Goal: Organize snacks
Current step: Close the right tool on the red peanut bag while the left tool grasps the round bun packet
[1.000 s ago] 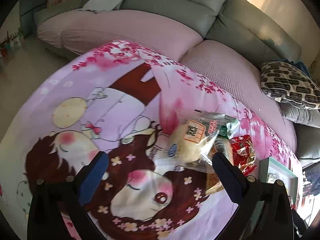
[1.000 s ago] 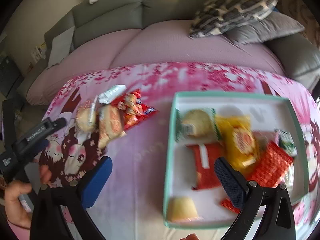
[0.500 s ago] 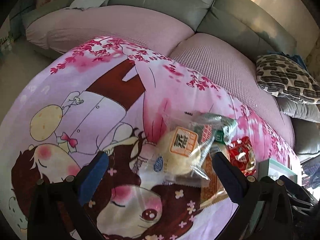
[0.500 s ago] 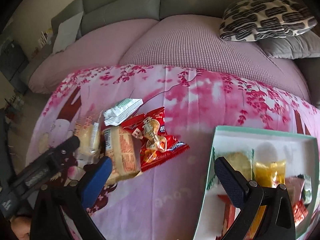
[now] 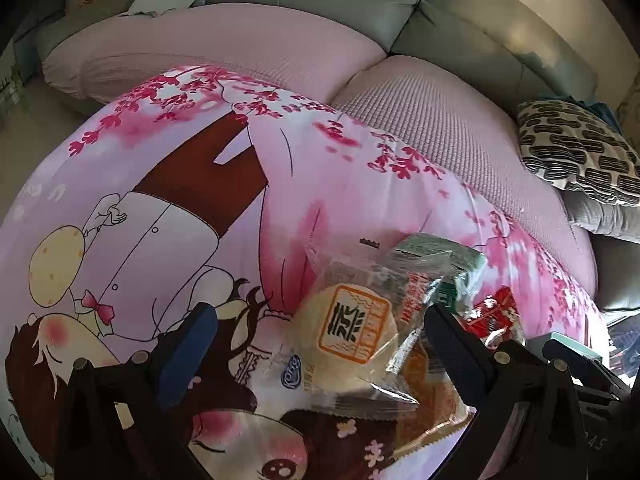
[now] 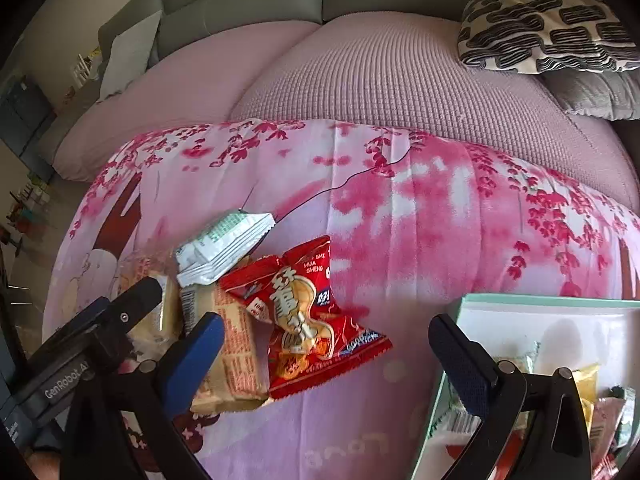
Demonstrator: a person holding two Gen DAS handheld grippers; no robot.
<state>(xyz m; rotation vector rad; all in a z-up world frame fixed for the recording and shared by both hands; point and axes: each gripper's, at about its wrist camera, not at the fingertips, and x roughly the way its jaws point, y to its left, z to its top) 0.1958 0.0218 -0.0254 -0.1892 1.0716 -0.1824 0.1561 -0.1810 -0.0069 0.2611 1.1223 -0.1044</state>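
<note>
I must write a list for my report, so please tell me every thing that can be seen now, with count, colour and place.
round cake packet: 1, pale yellow in clear wrapper, on the blanket between the left fingers
peanut packet: 1, red, on the blanket between the right fingers
white-green packet: 1, lying on the snack pile
biscuit packet: 1, beige-orange, beside the peanut packet
tray: 1, white with mint rim, lower right, holding several snacks
blanket: 1, pink cartoon print, spread before the sofa
sofa: 1, grey, pink seat covers
patterned cushion: 1, black and cream, on the sofa
left gripper: 1, black, blue pads, open
right gripper: 1, the same, open
</note>
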